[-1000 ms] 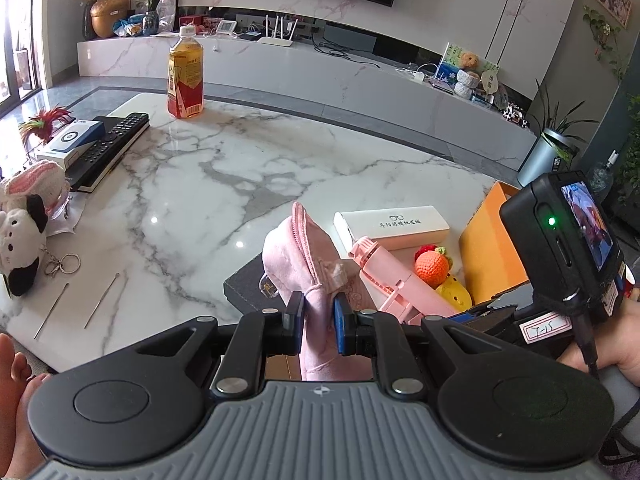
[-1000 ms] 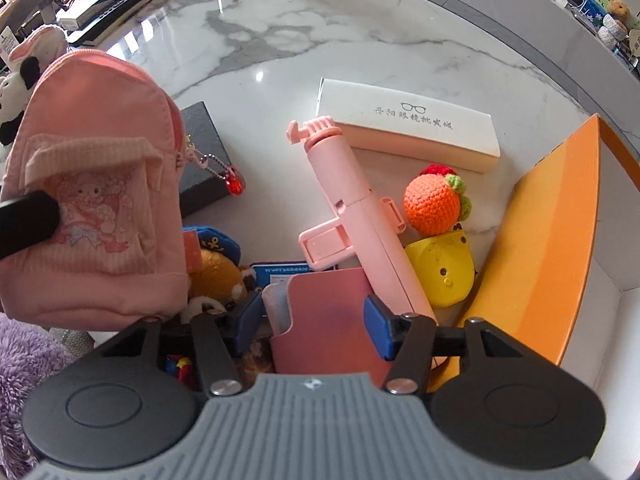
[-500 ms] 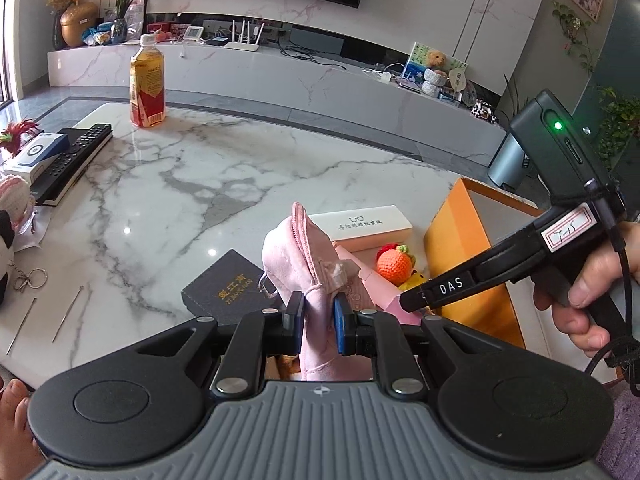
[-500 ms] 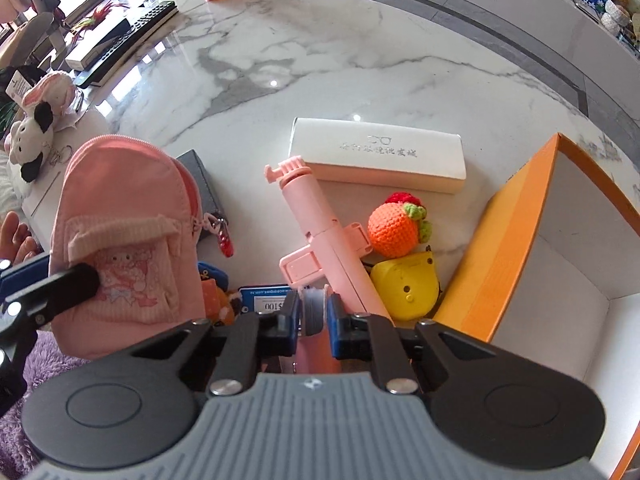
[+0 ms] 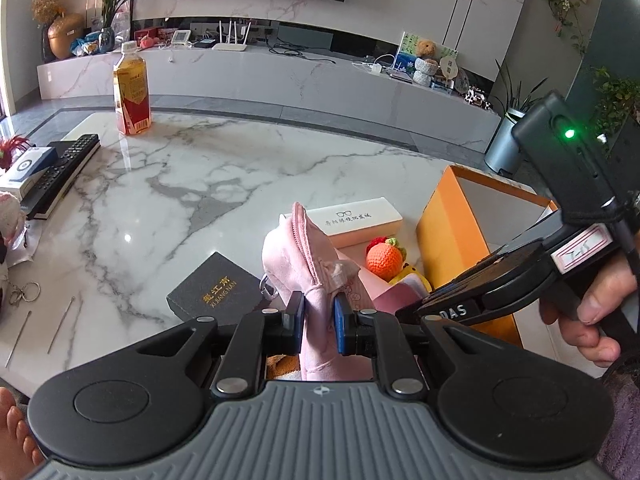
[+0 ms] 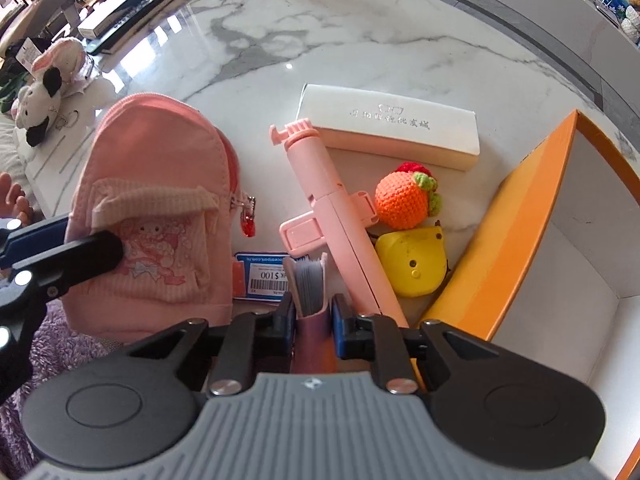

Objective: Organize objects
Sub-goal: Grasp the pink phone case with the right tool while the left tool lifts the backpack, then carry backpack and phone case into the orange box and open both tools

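Note:
My left gripper (image 5: 318,312) is shut on a pink mini backpack (image 5: 296,256), held upright just above the marble table (image 5: 224,176). In the right wrist view the backpack (image 6: 160,168) hangs at the left with a left finger (image 6: 80,252) pressed on its front pocket. My right gripper (image 6: 310,308) points steeply down; its pads press on a pink card booklet (image 6: 310,280), and the jaws are opening slightly. An open orange box (image 6: 512,232) stands to the right. On the table lie a pink selfie stick (image 6: 332,208), a crocheted orange (image 6: 406,200) and a yellow toy (image 6: 412,264).
A white glasses case (image 6: 388,128) lies beyond the stick. A black box (image 5: 216,292) sits left of the backpack, a price card (image 6: 264,276) under the booklet. A tea bottle (image 5: 132,92), remote (image 5: 60,176) and plush toy (image 6: 40,96) stand far left.
My right gripper went from open around the pink booklet to closed on it and rose a little. The left gripper kept its grip on the backpack and shifted slightly.

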Demonstrator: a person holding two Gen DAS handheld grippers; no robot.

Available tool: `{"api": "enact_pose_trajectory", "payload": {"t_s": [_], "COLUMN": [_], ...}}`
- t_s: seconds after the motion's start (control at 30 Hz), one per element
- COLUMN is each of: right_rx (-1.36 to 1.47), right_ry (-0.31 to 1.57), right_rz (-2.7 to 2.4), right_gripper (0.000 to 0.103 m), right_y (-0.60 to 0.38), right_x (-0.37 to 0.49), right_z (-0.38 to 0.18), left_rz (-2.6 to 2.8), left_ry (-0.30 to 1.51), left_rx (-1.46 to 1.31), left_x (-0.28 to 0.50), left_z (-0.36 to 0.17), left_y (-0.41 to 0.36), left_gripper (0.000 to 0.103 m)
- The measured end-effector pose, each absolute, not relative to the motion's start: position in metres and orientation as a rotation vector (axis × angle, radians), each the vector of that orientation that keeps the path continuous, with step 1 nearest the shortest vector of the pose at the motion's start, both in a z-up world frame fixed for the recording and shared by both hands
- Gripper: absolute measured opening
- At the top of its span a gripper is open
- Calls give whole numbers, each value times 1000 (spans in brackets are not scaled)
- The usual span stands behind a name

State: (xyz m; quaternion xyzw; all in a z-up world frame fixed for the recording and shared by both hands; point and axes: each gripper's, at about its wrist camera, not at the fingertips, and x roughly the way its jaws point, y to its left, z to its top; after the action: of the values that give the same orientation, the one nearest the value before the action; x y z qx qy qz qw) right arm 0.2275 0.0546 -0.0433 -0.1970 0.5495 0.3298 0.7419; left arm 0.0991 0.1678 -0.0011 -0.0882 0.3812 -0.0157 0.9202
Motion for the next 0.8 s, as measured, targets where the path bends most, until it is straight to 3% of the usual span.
{"api": "enact_pose_trajectory", "payload": {"t_s": [0.43, 0.57, 0.8], "right_rx": [-98, -57, 66], "right_ry": [955, 963, 1101], "right_rz": [734, 638, 511], "right_gripper": [18, 19, 19], "right_y": [-64, -113, -172], "right_x": [201, 200, 213], "right_z": [90, 86, 24], "left_rz": [-211, -332, -453], "left_ry": [597, 640, 822], "left_rx": [-20, 19, 115], "left_x": [82, 92, 121], "left_z": [81, 78, 33], "left_y": [98, 58, -3], "left_gripper": [17, 17, 17]}}
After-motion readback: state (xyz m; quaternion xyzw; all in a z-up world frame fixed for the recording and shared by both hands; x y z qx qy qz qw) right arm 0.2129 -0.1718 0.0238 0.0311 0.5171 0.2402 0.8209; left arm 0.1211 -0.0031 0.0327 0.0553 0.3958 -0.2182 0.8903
